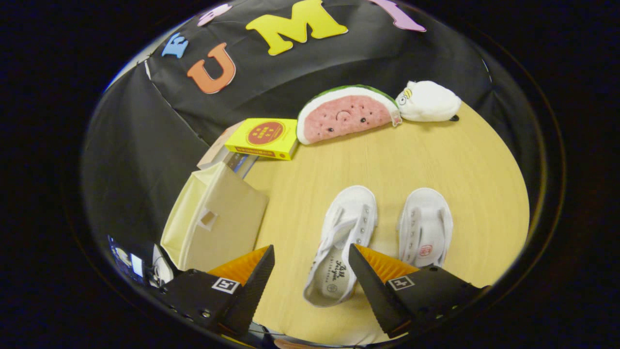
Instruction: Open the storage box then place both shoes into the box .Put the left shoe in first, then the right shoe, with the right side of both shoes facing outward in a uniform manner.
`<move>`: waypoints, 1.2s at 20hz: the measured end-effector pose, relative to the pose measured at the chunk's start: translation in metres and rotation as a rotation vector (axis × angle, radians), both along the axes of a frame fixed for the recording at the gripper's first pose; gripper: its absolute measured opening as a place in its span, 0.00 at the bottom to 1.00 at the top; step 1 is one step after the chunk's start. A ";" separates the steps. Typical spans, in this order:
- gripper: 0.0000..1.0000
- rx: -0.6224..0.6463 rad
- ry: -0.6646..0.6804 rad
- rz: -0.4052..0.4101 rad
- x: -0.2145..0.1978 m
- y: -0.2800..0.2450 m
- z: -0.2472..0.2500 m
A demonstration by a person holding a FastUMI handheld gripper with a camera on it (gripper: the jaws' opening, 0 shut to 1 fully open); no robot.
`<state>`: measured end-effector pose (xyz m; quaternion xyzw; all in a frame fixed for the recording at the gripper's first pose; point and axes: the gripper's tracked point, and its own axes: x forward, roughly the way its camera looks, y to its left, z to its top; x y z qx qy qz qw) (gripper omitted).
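Jaws stand wide apart, holding nothing, raised above the wooden surface.

Left shoe: lies on the surface between the jaws and just ahead of them, opening up, heel end toward the gripper, toe pointing away. One jaw tip overlaps its side in the view; contact cannot be judged.

Right shoe: beside the first, just beyond the right-hand jaw, parallel, same orientation. The two shoes are near each other but not touching.

Storage box: pale fabric, off to the left of the left-hand jaw, well apart from the shoes. Its flap with a small pull tab looks shut, so the opening step appears not yet done.

Beyond the jaws, far end of surface: yellow book, watermelon plush, white plush.

Risks, as judged:
- Taking a shoe now, with the box shut, would break the task order.
- The fabric flap is soft; a pinch on the tab may slip, or drag the light box along the surface instead of opening it.
- The shoes are look-alikes; picking the wrong one first is easy.
- A soft canvas upper may fold under the jaws, tilting the shoe and spoiling the facing.
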<state>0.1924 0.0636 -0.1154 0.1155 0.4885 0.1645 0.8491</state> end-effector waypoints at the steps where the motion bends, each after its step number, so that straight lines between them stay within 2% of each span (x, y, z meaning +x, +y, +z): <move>1: 0.95 -0.042 0.019 0.009 -0.003 -0.008 -0.007; 4: 0.95 -0.112 0.069 0.030 -0.009 -0.018 -0.027; 9: 0.89 -0.206 0.118 -0.002 0.004 -0.027 -0.045; 10: 0.81 -0.228 0.130 -0.013 0.008 -0.029 -0.051; 12: 0.79 -0.263 0.159 -0.029 0.013 -0.031 -0.063; 14: 0.67 -0.276 0.181 -0.018 0.018 -0.027 -0.070; 15: 0.66 -0.291 0.187 -0.016 0.022 -0.025 -0.076; 19: 0.44 -0.316 0.208 -0.001 0.026 -0.024 -0.085; 21: 0.47 -0.348 0.240 -0.008 0.025 -0.029 -0.098; 22: 0.40 -0.308 0.250 0.000 0.028 -0.022 -0.096; 24: 0.27 -0.331 0.234 -0.015 0.025 -0.023 -0.095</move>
